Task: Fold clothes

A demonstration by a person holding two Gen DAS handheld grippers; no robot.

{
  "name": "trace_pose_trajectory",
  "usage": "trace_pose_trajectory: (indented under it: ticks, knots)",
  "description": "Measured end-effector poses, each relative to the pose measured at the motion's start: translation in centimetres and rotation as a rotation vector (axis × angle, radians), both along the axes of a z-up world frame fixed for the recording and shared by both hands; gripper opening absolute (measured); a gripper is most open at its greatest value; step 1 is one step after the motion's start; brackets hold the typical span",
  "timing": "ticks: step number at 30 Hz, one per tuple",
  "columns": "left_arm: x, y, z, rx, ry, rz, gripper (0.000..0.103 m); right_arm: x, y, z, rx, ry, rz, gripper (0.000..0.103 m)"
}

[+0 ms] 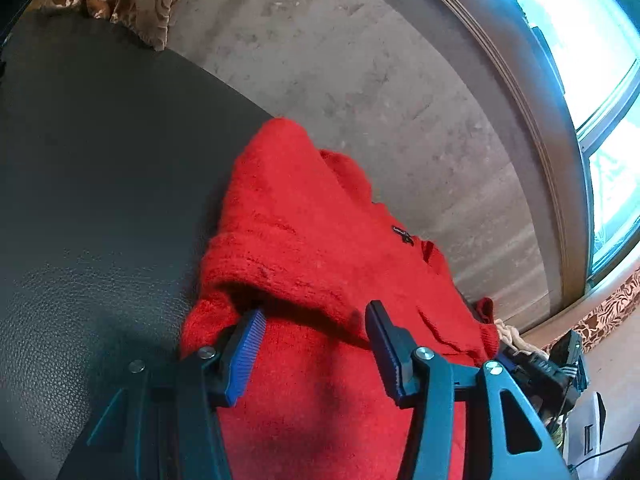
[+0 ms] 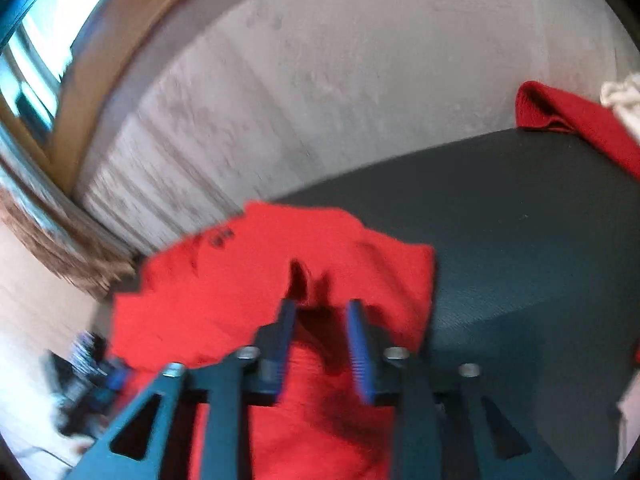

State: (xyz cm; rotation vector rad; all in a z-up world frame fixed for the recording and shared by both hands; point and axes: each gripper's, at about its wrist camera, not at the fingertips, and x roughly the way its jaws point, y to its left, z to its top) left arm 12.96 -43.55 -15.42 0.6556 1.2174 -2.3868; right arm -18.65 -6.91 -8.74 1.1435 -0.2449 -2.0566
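Garment: red knitted sweater (image 1: 320,240), lying along the far edge of the dark surface (image 1: 100,160), part-folded, one layer lapped over another and a small dark label near the sweater's far side.
Second red piece: red cloth (image 2: 568,116) well apart from the sweater, at the far corner of the surface beside a pale bundle (image 2: 620,96); whether a separate garment or not, cannot tell.
Left gripper (image 1: 316,344): fingers apart, straddling the sweater's lapped hem, pads clear of the knit, nothing gripped.
Right gripper (image 2: 322,344): fingers apart over the sweater's near edge, a raised pucker of knit just beyond them; nothing clamped, view blurred.
Step, as judged: a fold just laid, both sets of fingers free above the sweater.
Risk, slipping: sweater close to the surface's far edge beside the wall (image 1: 360,80); a push away from the near side likely to tip cloth over that edge.
Risk, snagging: ribbed pads and loose knit; a careless lift near the pucker likely to drag a layer and undo the fold.
Risk, uneven fold: layers already askew at the sweater's hem; gripping one layer only likely to skew the next fold.
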Motion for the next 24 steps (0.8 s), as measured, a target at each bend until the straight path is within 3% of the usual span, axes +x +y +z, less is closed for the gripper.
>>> trace_pose_trajectory:
  ticks: [1,4,7,8,9,10,12,14,16,20,23,24]
  knots:
    - [-0.3,0.1,-0.1,-0.008,-0.004,0.001,0.053,-0.1,0.2,0.3,-0.040,-0.012,-0.002,0.051]
    - [-0.7,0.3,-0.3,-0.017,-0.009,0.001,0.053,-0.3,-1.8,0.1,-0.036,-0.017,0.047,0.056]
    - [-0.5,0.2,-0.5,-0.013,-0.004,-0.002,0.053,-0.5,-4.5,-1.0,0.071,0.006,0.091,0.055]
    - [-0.3,0.1,-0.6,-0.010,-0.001,-0.004,0.053,-0.5,-5.4,-1.5,0.110,0.010,0.109,0.050]
    - [-0.2,0.1,-0.6,-0.008,0.002,-0.005,0.053,0.0,-6.4,-1.7,0.177,0.036,0.129,0.026]
    - [-0.1,0.1,-0.6,-0.009,0.004,-0.006,0.053,0.8,-7.7,-1.8,0.267,0.091,0.158,0.012]
    - [-0.1,0.1,-0.6,-0.015,0.005,-0.012,0.053,2.0,-9.0,-0.9,0.357,0.186,0.193,0.012]
    - [-0.1,0.1,-0.6,-0.019,0.007,-0.016,0.053,2.7,-8.2,1.4,0.341,0.264,0.160,0.012]
    - [0.0,0.2,-0.6,-0.021,0.006,-0.017,0.053,2.4,-6.7,2.8,0.320,0.265,0.097,0.012]
    - [0.1,0.1,-0.6,-0.021,0.008,-0.015,0.053,1.2,-5.7,-0.2,0.374,0.142,0.085,0.012]
    - [0.4,0.3,-0.2,-0.060,-0.033,0.009,0.053,0.5,-5.2,-2.1,0.311,0.062,0.063,0.017]
    - [0.6,0.4,0.0,-0.077,-0.053,0.021,0.053,0.2,-4.9,-2.2,0.273,0.042,0.049,0.023]
